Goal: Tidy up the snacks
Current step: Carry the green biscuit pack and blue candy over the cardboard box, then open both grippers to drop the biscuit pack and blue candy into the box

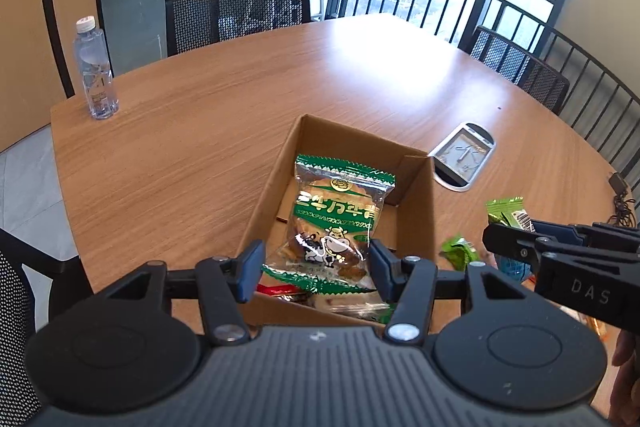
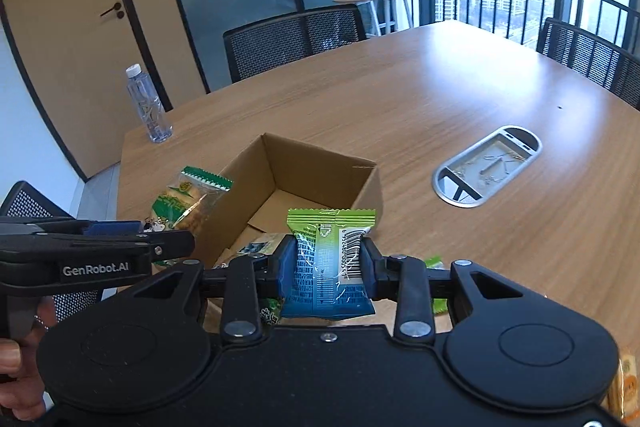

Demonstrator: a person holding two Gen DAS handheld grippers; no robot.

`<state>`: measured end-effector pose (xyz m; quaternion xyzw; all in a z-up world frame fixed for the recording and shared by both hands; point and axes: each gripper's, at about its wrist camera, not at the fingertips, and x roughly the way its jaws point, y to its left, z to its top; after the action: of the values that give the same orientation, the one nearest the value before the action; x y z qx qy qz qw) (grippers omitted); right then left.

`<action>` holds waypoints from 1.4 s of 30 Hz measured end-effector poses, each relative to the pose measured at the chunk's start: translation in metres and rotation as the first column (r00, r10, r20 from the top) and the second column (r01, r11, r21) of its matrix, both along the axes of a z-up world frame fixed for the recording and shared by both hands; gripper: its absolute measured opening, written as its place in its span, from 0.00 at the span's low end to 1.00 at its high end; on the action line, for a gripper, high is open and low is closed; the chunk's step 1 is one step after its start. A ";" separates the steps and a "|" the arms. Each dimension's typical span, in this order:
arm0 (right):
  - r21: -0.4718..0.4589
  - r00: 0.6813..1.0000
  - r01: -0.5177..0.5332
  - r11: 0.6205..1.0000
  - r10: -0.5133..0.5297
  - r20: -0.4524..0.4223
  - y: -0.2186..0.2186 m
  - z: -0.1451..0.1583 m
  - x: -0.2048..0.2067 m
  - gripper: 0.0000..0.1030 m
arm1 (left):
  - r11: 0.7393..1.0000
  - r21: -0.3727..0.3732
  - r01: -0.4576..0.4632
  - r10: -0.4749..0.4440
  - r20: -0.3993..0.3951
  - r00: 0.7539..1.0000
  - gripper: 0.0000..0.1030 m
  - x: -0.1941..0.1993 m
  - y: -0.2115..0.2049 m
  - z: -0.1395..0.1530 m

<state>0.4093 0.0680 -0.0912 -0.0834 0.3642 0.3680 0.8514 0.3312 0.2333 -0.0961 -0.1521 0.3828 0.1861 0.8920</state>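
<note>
**Both claws loaded beside the cardboard box**

Nearest the left wrist lens, the left gripper (image 1: 316,269) has its two blue pads pressed against the sides of a clear, green-trimmed cow-print snack packet (image 1: 335,223), which stands upright between them over the open cardboard box (image 1: 416,203). More wrappers, one red, lie in the box's near end beneath the packet.

From the right wrist camera, the right gripper (image 2: 329,267) is clamped on a green-and-blue barcode snack pouch (image 2: 330,259), pinched at its middle and held at the box's near right corner. That view shows the pouch's printed back and barcode; the left view catches only the pouch's green tip (image 1: 505,211) beyond the right claw's black body.

Only the left view shows loose green wrappers (image 1: 459,251) on the wooden table (image 1: 200,147), just right of the box. Both views show a water bottle (image 2: 149,103) at the far left corner and a silver cable grommet (image 2: 486,166) right of the box.
</note>
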 end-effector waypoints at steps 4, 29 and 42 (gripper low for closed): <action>-0.017 1.000 -0.030 0.999 0.029 -0.005 0.017 -0.007 0.010 0.32 | 1.000 -0.017 -0.002 0.002 -0.029 1.000 0.53 0.012 0.012 -0.017; -0.013 0.997 -0.045 0.999 0.046 0.069 0.039 -0.022 0.012 0.76 | 0.999 -0.005 -0.044 0.044 -0.001 0.999 0.74 -0.011 0.025 -0.018; 0.053 0.980 -0.005 0.999 -0.006 0.199 0.001 0.014 -0.023 1.00 | 0.997 0.007 -0.077 0.077 0.023 0.997 0.85 -0.039 0.019 0.001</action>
<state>0.3862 0.0691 -0.0774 -0.0968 0.2674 0.3673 0.8856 0.2917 0.2527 -0.0950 -0.1654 0.3657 0.2200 0.8891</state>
